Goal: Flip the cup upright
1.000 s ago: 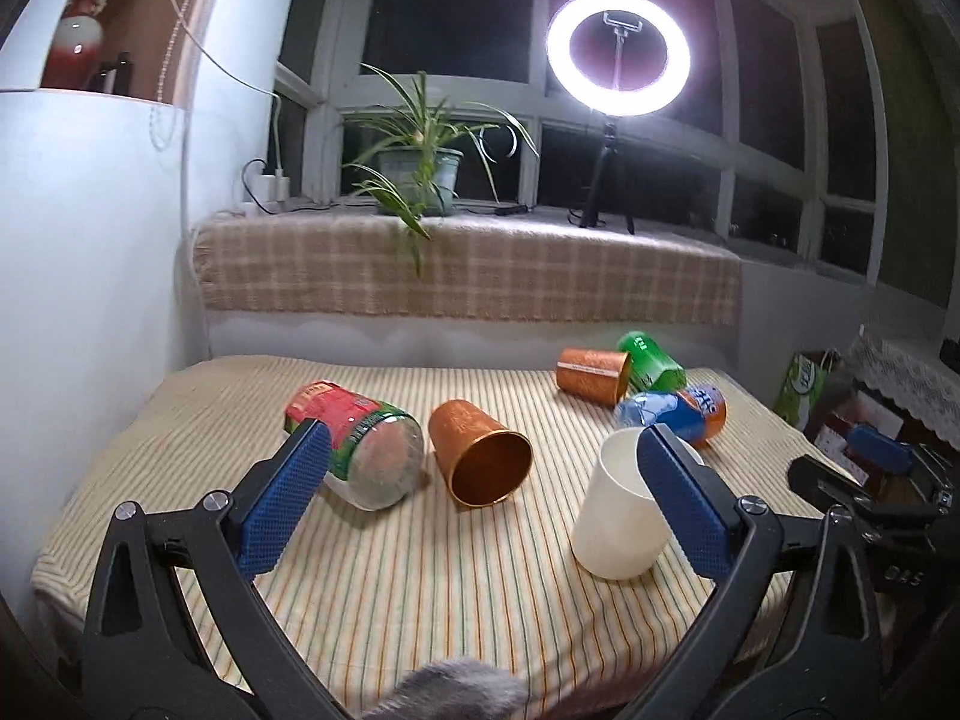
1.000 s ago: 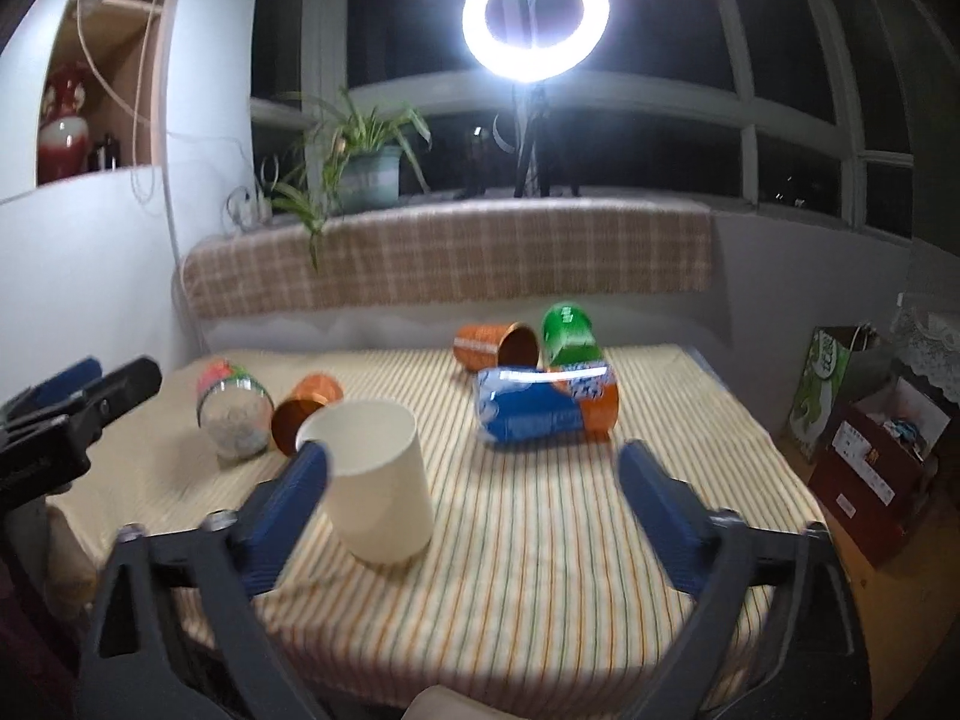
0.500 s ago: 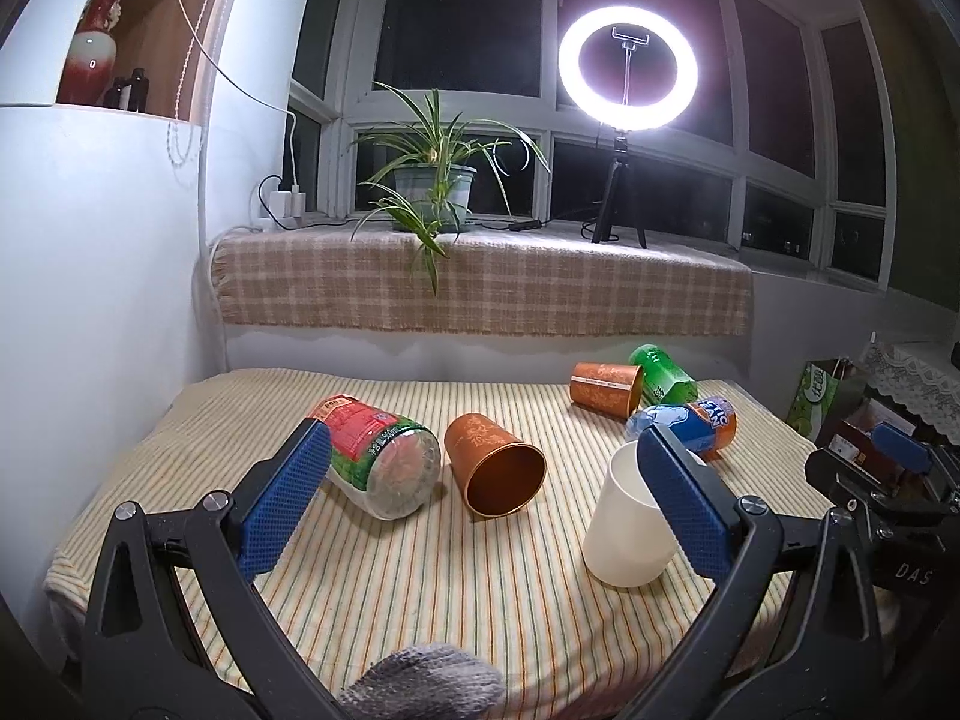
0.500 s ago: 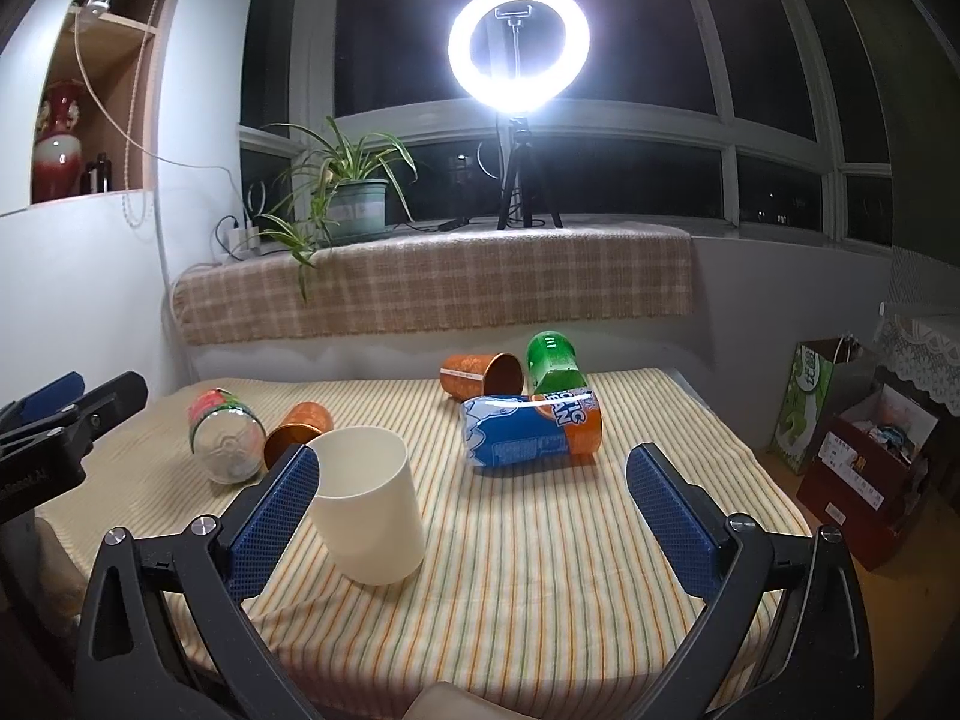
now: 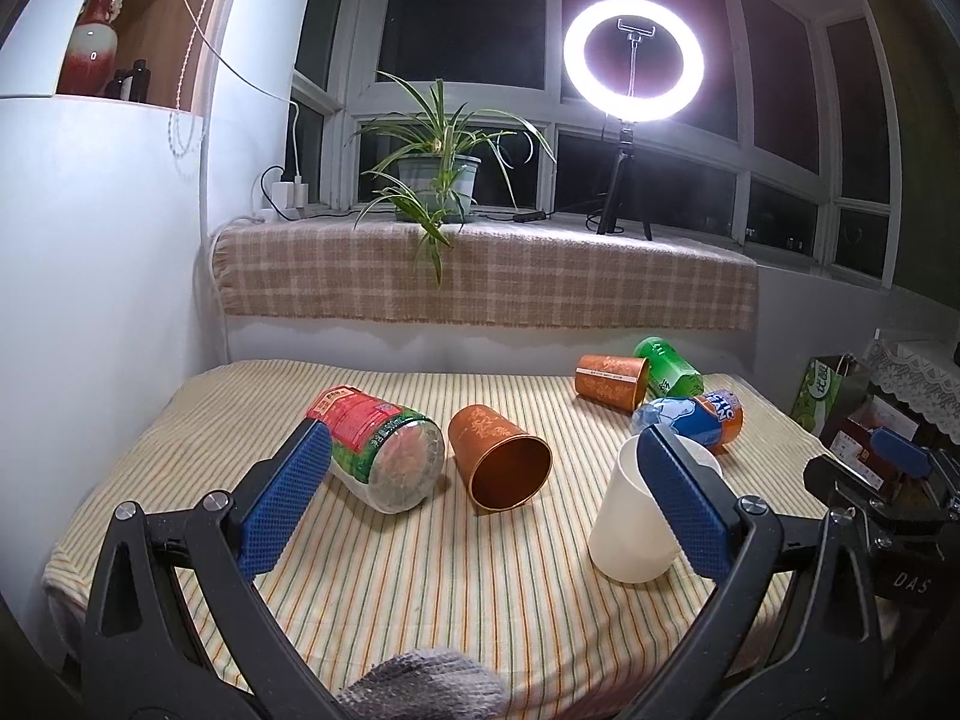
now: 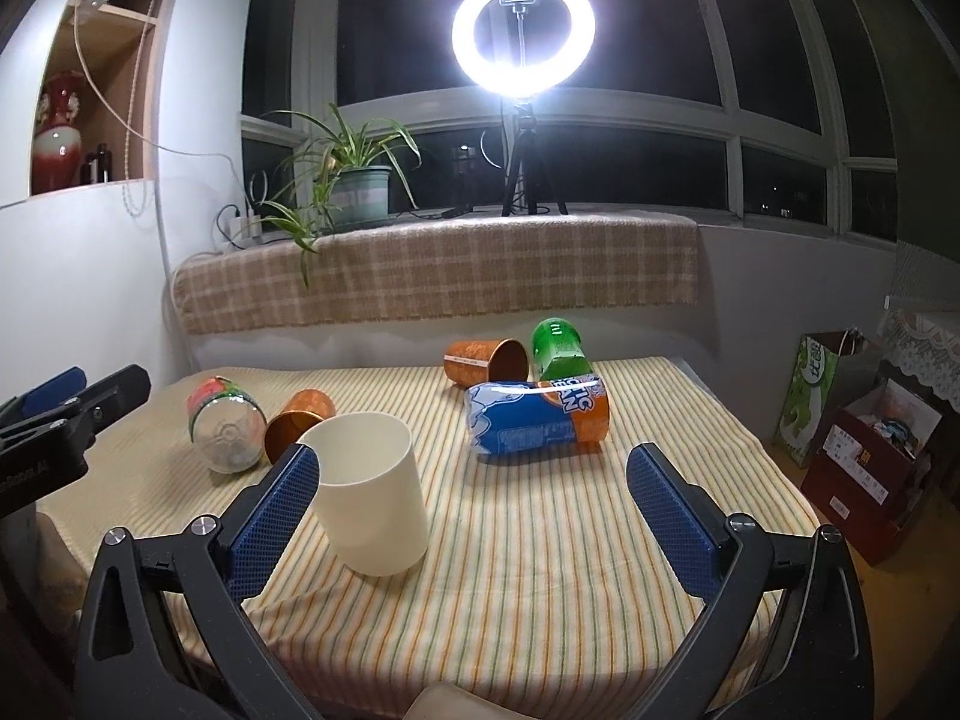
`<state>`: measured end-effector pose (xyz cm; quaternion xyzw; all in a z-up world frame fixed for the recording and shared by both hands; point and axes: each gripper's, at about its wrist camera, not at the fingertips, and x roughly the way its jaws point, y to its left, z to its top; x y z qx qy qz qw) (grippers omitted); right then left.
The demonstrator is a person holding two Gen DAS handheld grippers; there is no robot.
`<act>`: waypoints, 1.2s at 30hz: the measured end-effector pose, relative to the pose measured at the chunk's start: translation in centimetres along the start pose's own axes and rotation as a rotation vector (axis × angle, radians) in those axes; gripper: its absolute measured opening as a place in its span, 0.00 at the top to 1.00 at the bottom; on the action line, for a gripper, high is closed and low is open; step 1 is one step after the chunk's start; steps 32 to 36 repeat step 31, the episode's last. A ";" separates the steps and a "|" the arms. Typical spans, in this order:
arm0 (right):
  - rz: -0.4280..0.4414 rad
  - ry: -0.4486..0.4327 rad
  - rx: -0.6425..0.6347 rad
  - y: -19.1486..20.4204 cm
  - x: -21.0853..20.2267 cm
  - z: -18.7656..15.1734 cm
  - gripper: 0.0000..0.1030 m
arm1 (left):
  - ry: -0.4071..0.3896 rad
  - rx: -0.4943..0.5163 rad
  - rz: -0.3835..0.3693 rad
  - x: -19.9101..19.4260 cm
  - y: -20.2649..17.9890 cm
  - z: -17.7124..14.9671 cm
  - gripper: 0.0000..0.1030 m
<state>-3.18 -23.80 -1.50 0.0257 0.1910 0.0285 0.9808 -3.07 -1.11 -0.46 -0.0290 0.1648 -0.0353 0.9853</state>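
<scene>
Two grippers are in your hands, both held above the near edge of a table (image 5: 384,588) covered in a striped cloth. Your left gripper (image 5: 480,504) has its blue-padded fingers spread wide and holds nothing; your right gripper (image 6: 474,519) is likewise spread wide and holds nothing. A white cup (image 6: 369,495) stands upright on the cloth with its mouth facing up, near the front of the table. In the right wrist view it sits just beside the left finger of your right gripper; whether they touch cannot be told. In the left wrist view the same cup (image 5: 630,531) shows partly behind the right finger of your left gripper. To the cup's left, a copper cup (image 5: 498,465) lies on its side with its mouth toward you, next to a clear jar (image 5: 381,453) with a red and green label, also on its side. Farther back lie a second copper cup (image 6: 487,363), a green bottle (image 6: 559,349) and a blue and orange bottle (image 6: 537,417). A ring light (image 6: 524,28) and a potted plant (image 6: 354,192) stand on the windowsill behind.
</scene>
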 end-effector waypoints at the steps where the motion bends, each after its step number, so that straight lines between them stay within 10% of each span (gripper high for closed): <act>1: 0.002 0.002 0.000 0.0 0.0 0.0 0.01 | 0.001 -0.001 0.000 0.1 0.1 0.0 0.00; 36: 0.014 0.025 -0.004 0.2 0.3 -0.4 0.01 | 0.005 0.000 0.001 0.3 0.2 -0.1 0.00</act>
